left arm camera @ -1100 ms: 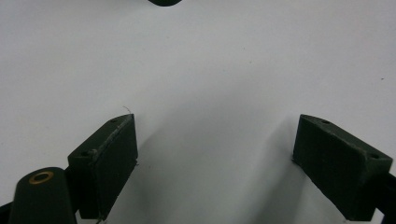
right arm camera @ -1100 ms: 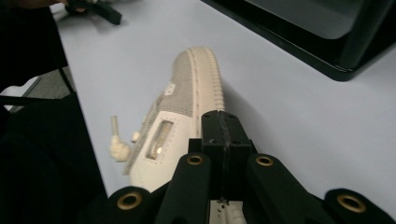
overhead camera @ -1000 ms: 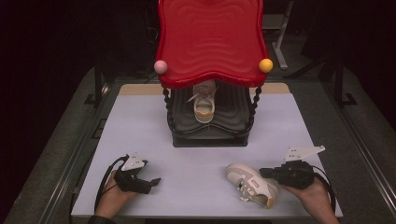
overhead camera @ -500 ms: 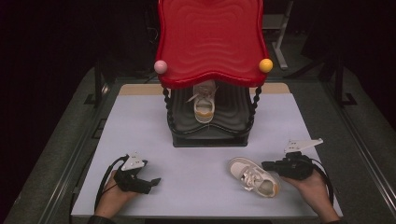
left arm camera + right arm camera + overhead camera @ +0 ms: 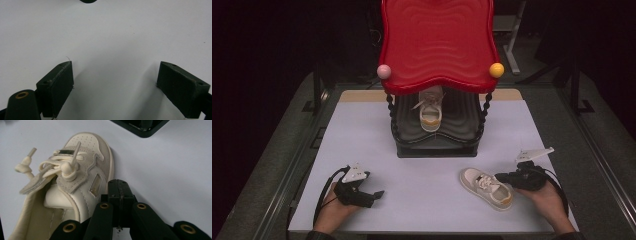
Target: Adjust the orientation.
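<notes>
Small cream sneaker [image 5: 487,187] with knotted laces and tan heel, upright on its sole near the table's front right, toe pointing left – matching sneaker [image 5: 430,109] inside the black stand [image 5: 437,142] under the red canopy [image 5: 439,42].

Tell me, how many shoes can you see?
2. One shoe sits on the black lower shelf under the red top; the other shoe lies on the table beside the right gripper.
</notes>
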`<state>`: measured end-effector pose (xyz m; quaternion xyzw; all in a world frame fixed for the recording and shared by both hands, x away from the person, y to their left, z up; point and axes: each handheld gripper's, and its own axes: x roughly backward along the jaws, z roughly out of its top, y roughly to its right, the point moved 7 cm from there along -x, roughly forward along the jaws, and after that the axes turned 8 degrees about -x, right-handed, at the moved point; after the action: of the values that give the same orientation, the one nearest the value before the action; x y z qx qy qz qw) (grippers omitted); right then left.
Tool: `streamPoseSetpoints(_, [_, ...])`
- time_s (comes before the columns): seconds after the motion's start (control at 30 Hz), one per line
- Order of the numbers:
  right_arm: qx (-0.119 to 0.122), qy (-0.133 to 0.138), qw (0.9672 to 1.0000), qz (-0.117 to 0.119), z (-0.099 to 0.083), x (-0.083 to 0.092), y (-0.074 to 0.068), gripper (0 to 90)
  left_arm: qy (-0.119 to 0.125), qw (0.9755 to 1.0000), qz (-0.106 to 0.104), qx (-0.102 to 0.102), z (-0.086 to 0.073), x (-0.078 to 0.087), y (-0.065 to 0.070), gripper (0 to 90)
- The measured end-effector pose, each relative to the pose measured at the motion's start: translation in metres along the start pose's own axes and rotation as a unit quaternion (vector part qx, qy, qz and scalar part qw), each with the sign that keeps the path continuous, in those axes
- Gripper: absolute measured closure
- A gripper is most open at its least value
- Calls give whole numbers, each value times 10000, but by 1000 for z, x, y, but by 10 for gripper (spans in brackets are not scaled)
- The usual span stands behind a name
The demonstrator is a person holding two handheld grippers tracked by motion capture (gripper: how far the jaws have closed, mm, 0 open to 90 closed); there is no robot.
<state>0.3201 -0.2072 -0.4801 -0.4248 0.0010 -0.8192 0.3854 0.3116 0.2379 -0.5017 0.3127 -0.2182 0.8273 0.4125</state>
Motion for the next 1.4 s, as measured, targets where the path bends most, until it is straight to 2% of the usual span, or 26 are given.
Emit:
streamPoseSetpoints(0.1, [-23,90,9999,-66,-6,11,0,896,-2,10000,4,-7,0,0,0,129])
streamPoseSetpoints(0.27, [-27,25,9998,-195,-25,26,-4,896,-2,10000,0,3,0,0,0,129])
streamPoseSetpoints(0.33, [19,-90,9997,-239,-35,28,-6,896,-11,10000,2,-12,0,0,0,129])
streamPoseSetpoints(0.5, [76,-185,9995,-254,-43,29,-9,896,-13,10000,-3,-8,0,0,0,130])
streamPoseSetpoints(0.83, [142,-284,9994,-100,-43,25,-14,896,-10,10000,-5,-5,0,0,0,129])
streamPoseSetpoints(1.07, [371,-426,9983,129,-41,16,-31,895,-11,10000,-6,-4,0,0,0,129])
streamPoseSetpoints(1.2, [544,-519,9967,309,-39,9,-45,896,-5,10000,-5,4,0,0,0,129])
streamPoseSetpoints(1.4, [736,-577,9948,395,-36,1,-59,896,-5,10000,-5,7,0,0,0,129])
